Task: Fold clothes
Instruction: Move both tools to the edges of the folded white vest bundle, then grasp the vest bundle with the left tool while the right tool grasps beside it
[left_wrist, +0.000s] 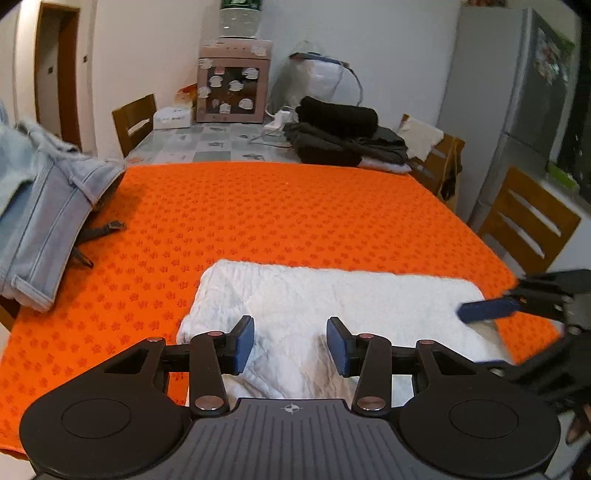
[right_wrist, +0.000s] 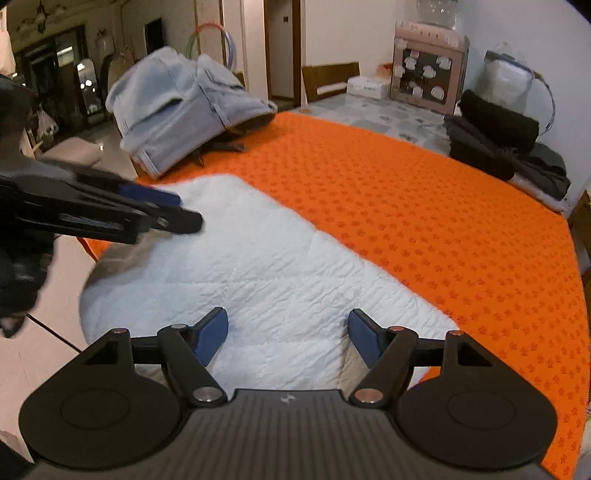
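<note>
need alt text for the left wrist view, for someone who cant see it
The left gripper, jaws open and empty, hovers over a folded white garment on an orange mat. The right gripper enters from the right edge, blurred. Light blue jeans lie at the left, dark folded clothes at the back.

Table (left_wrist: 207, 134) with patterned grey top, near part covered by orange mat (left_wrist: 280, 218). On mat: folded white garment (left_wrist: 332, 299) at near edge, light denim jeans (left_wrist: 48, 206) heaped at left. Beyond mat: dark folded clothes stack (left_wrist: 340, 136), pink cabinet (left_wrist: 232, 81), white box (left_wrist: 171, 117).
</note>
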